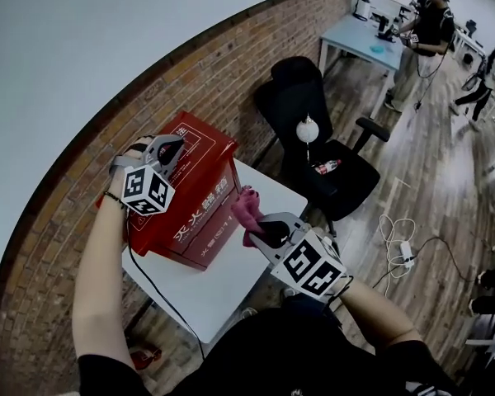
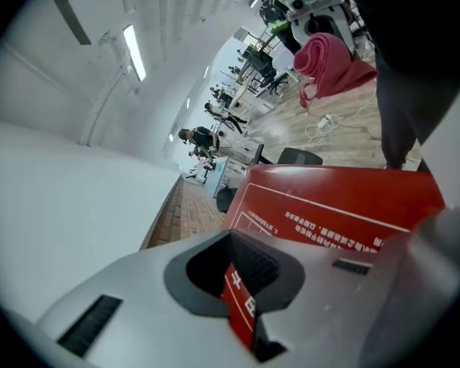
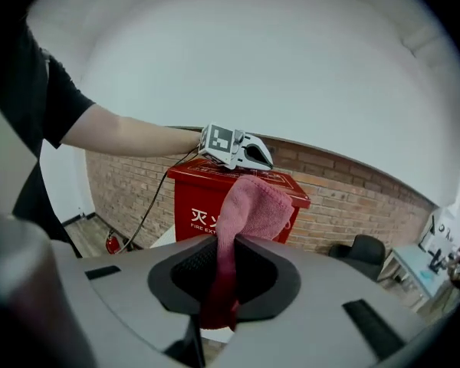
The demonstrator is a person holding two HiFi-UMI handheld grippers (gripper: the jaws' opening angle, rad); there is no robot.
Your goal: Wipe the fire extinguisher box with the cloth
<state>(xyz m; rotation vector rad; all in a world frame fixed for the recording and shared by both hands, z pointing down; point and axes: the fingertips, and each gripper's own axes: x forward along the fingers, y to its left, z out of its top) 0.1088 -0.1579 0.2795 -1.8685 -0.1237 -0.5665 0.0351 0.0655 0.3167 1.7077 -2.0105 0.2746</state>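
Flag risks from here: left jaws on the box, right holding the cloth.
1. The left gripper pinches only a thin red edge of the box; wiping pressure could bend it or shift the box on the table.
2. The right gripper grips the pink cloth by one end, the rest loose; it may slip out or let the hard jaws scrape the box.

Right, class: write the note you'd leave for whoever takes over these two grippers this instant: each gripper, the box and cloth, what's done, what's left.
Left gripper: shut on a thin red edge at the top of the fire extinguisher box.
Right gripper: shut on the pink cloth, held up beside the box's front; contact unclear.
The box stands on the white table.
Done: cloth gripped, box held. How much is wiped cannot be told.
Left: wipe the box's faces.
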